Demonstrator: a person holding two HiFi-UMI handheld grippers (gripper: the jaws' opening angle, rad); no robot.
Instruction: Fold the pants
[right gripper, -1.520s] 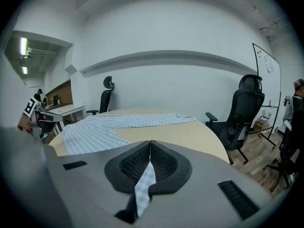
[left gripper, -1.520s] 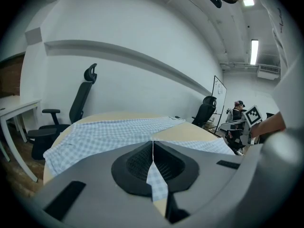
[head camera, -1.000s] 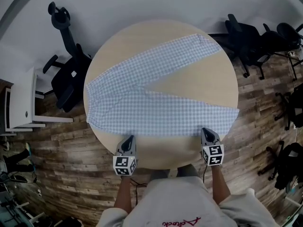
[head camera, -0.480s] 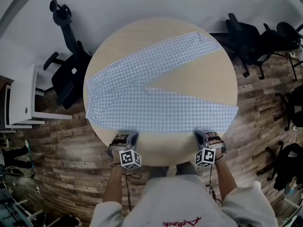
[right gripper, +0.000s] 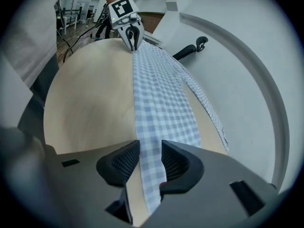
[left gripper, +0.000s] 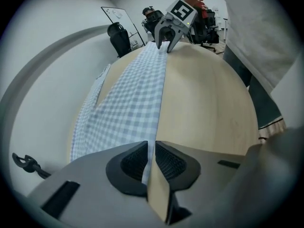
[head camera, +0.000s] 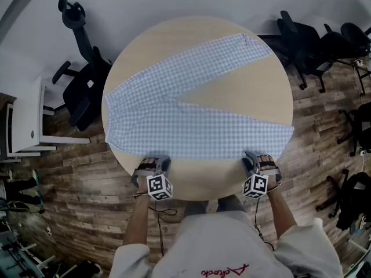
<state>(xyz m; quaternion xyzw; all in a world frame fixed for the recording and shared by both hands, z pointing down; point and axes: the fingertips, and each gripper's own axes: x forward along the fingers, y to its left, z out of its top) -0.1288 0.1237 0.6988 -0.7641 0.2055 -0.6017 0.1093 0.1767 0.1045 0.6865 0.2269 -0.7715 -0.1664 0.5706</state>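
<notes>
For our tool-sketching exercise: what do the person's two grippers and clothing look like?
The left gripper and right gripper are grey two-jaw bodies with black cross-hatched pads. Each carries a white cube with black square markers, and a thin dark cable trails from each. The person wears a light top with red script; its sleeves leave the forearms bare.

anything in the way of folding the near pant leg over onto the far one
Nothing visible. Only bare table lies between the near leg and the far leg, and no other thing rests on the pants.
</notes>
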